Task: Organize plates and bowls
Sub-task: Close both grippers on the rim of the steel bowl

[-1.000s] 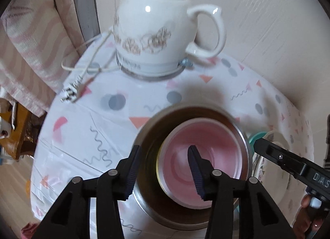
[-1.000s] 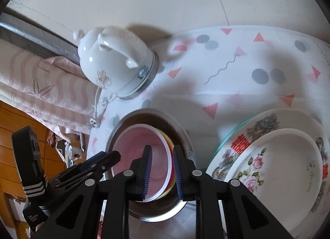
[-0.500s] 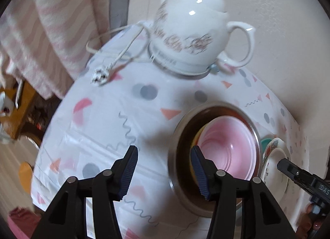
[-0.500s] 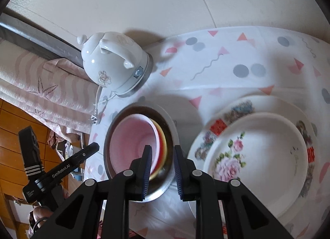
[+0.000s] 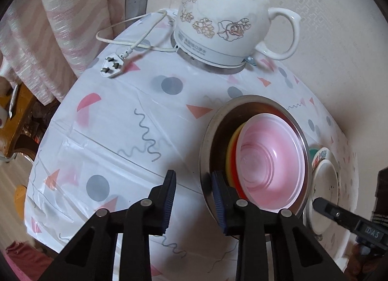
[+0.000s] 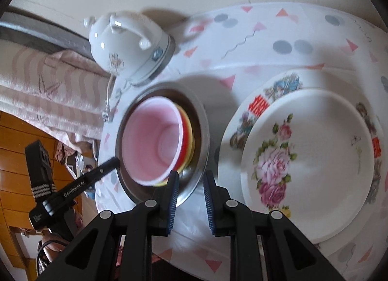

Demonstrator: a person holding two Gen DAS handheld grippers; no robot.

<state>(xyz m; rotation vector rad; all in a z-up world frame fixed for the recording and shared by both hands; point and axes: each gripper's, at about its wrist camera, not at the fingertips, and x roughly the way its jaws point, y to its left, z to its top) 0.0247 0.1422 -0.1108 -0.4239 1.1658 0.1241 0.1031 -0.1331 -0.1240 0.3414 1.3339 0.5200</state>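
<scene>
A: Status entry. Bowls look nested: the translucent pink plastic bowl (image 5: 271, 162) sits in a red and a yellow bowl, all inside the round stainless steel bowl (image 5: 218, 121), centre right of my left wrist view. Plates look stacked too: the white rose-printed ceramic plate (image 6: 308, 160) lies on the larger white plate with the red-and-blue floral rim (image 6: 257, 106), right half of the right view, just beside the steel bowl.

B: Anything left?

A: My judgement: little. Perhaps shifting the bowl stack or squaring it against the plates. I cannot tell whether a final spot is intended.

B: Grippers?

A: My left gripper (image 5: 194, 190) has just been closing. Its jaws are now narrow and straddle the near rim of the steel bowl, one finger outside and one inside. Whether the pads already press on the rim, I cannot tell. My right gripper (image 6: 190, 190) is narrow with nothing between the jaws, hovering over the steel bowl's near edge at the bottom of its view.

B: Obstacles?

A: The white ceramic electric kettle with gold flower outlines (image 5: 223, 14) stands at upper centre of the left view, its white cord and plug (image 5: 112, 66) trailing to upper left on the patterned plastic tablecloth (image 5: 109, 135). Both are well apart from the bowls. The plates stand close to the steel bowl, leaving little room to slide it that way.
</scene>
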